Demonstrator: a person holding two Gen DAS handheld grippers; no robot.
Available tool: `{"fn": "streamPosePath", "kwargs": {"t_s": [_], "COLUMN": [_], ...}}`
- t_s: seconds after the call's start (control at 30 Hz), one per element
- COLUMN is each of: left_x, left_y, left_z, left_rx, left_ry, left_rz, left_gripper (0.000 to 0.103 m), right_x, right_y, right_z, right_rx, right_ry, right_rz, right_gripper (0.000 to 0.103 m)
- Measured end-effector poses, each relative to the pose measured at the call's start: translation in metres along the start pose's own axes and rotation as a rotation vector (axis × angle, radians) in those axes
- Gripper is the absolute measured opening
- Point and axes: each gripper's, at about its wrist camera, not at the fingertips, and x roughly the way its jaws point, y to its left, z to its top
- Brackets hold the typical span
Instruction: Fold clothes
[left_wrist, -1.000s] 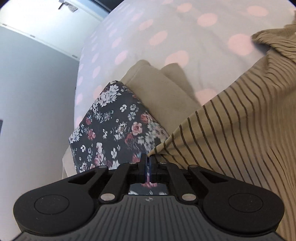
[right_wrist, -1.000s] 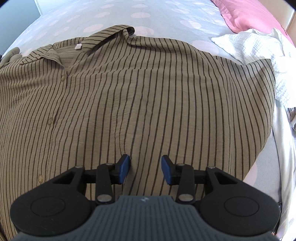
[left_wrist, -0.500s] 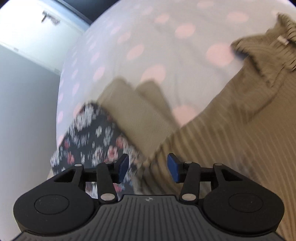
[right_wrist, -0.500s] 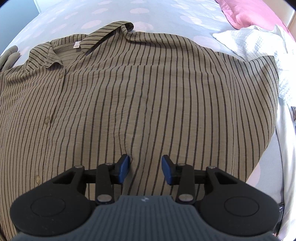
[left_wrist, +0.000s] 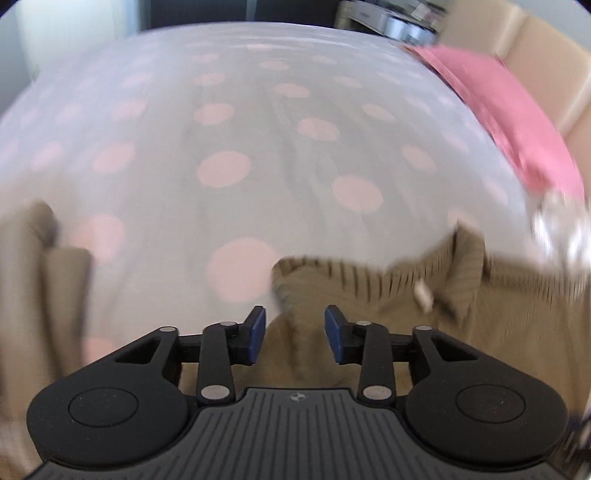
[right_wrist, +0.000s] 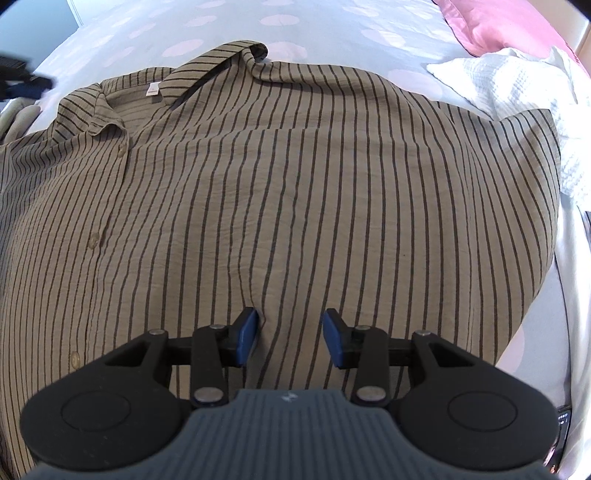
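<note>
Having let go of the floral garment, the left claw (left_wrist: 294, 334) now swings blurred over the collar, jaws closing on nothing, while the right claw (right_wrist: 289, 336) waits spread over the striped shirt (right_wrist: 295, 177) flat on the bed (left_wrist: 229, 122), ready for folding

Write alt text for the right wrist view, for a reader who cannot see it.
A tan striped shirt lies spread flat, collar away from the camera, on a polka-dot bedspread. The right gripper hovers over its lower part, jaws apart and holding nothing. A white towel and a pink pillow lie at upper right.
</note>
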Motion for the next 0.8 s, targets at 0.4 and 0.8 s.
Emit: {"fn": "streamPosePath", "kwargs": {"t_s": [0.4, 0.8], "left_x": [0.081, 0.064], "left_y": [-0.002, -0.028], "left_z": [0.019, 0.041], "left_rx": [-0.142, -0.015], "left_ry": [0.122, 0.021], "left_rz": [-0.007, -0.005], "left_gripper": [0.003, 0.009], "right_x": [0.008, 0.009], "right_y": [-0.001, 0.0], "right_z": [0.005, 0.008], "right_rx": [-0.003, -0.004], "right_ry": [0.006, -0.002], "right_rz": [0.005, -0.001], "right_gripper": [0.047, 0.047]}}
